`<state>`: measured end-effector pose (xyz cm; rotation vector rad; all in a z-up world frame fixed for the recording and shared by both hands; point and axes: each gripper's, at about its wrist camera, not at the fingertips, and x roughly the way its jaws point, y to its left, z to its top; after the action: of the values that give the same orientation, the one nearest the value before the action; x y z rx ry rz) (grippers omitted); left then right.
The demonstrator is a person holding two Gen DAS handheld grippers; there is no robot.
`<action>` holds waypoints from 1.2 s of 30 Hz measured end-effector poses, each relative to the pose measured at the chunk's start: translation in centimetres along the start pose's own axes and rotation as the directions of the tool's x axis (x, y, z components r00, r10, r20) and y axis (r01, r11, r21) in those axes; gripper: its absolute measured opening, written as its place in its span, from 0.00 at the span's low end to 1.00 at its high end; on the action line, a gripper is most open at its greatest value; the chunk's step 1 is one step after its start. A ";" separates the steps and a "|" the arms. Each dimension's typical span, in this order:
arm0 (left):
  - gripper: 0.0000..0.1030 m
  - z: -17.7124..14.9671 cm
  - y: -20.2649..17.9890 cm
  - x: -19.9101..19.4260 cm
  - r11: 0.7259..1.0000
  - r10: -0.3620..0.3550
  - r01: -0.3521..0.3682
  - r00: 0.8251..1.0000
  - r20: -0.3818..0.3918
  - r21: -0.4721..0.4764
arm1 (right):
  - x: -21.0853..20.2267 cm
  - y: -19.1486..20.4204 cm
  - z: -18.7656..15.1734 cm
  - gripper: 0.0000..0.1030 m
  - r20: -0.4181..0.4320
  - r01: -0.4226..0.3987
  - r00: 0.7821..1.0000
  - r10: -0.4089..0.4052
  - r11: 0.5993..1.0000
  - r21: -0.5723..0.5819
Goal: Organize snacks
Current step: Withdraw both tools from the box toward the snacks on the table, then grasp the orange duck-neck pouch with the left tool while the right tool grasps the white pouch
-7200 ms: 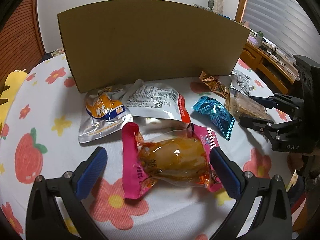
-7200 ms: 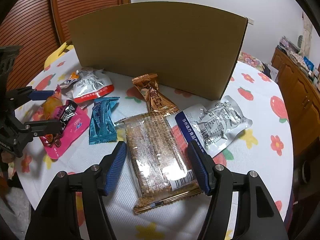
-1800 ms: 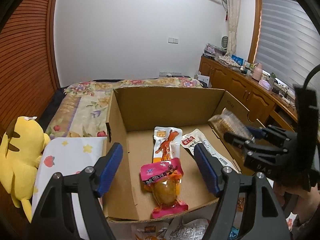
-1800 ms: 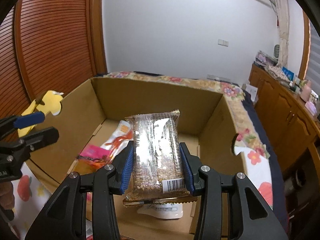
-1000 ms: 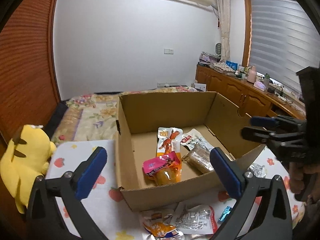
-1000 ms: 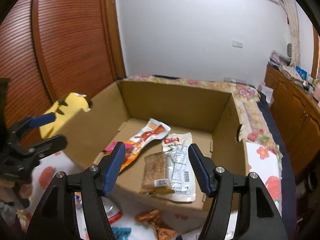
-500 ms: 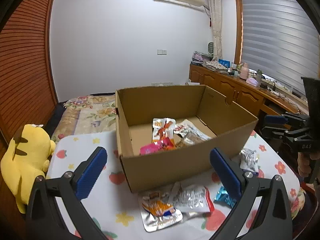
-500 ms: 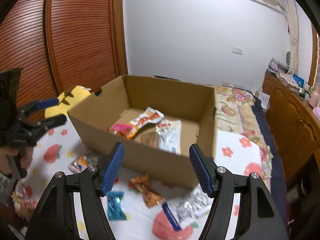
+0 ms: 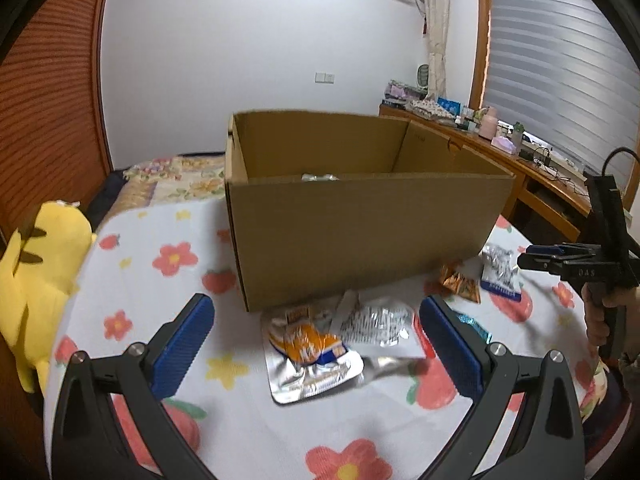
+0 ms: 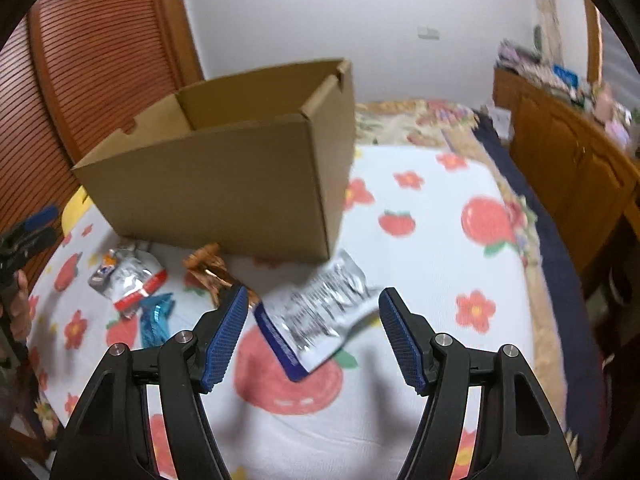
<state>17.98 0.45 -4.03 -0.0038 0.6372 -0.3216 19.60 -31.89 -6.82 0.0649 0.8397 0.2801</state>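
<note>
In the right wrist view the right gripper point(image 10: 312, 336) stood with its jaws wide, and the silver packet with a blue end point(image 10: 320, 316) lay on the counter point(image 10: 432, 264) in the lower middle of the frame, in line with the gap between the blue pads, neither pad touching it. Its far end reached toward the near corner of the cardboard box point(image 10: 224, 184), which filled the upper left. An orange-brown wrapper point(image 10: 210, 270) lay just left of the left pad, a blue wrapper point(image 10: 156, 316) and a silver and red pouch point(image 10: 128, 280) further left.

In the left wrist view the left gripper point(image 9: 316, 344) also had its jaws wide with nothing held. A silver pouch with orange print point(image 9: 308, 352) lay in the lower middle between the pads, apart from both, just before the box's near wall, a crumpled silver pouch point(image 9: 376, 320) overlapping its right side
</note>
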 end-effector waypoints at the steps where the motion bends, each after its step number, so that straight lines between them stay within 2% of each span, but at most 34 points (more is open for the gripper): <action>1: 1.00 -0.3 0.2 0.2 1.000 0.002 -0.002 1.000 -0.005 -0.004 | 0.2 -0.2 -0.1 0.67 -0.007 -0.001 1.000 0.001 1.000 0.013; 8: 1.00 -1.4 1.0 1.1 1.000 0.016 -0.017 0.999 -0.028 -0.026 | 1.7 -1.9 -0.3 0.67 -0.043 -0.013 0.999 0.017 0.995 0.097; 20: 1.00 -1.6 1.3 2.2 0.999 0.038 -0.041 0.997 -0.070 -0.028 | 3.2 -1.5 0.5 0.67 -0.062 -0.019 0.998 0.025 0.994 0.106; 27: 1.00 -1.8 0.8 3.0 0.998 0.057 -0.057 0.992 -0.111 0.000 | 3.9 -0.9 0.9 0.68 -0.072 0.044 0.997 -0.039 0.996 0.076; 35: 1.00 -1.8 0.9 3.3 0.998 0.057 -0.058 0.990 -0.132 -0.004 | 4.1 -0.2 0.7 0.56 -0.093 0.104 0.990 -0.102 0.994 0.017; 36: 1.00 -1.8 1.0 3.4 0.998 0.055 -0.056 0.989 -0.134 -0.005 | 4.0 -0.1 0.7 0.47 -0.093 0.098 0.991 -0.096 0.995 0.014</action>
<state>19.76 0.56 -7.55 0.0272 0.7706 -0.2663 22.69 -30.90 -9.22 0.0280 0.9347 0.1851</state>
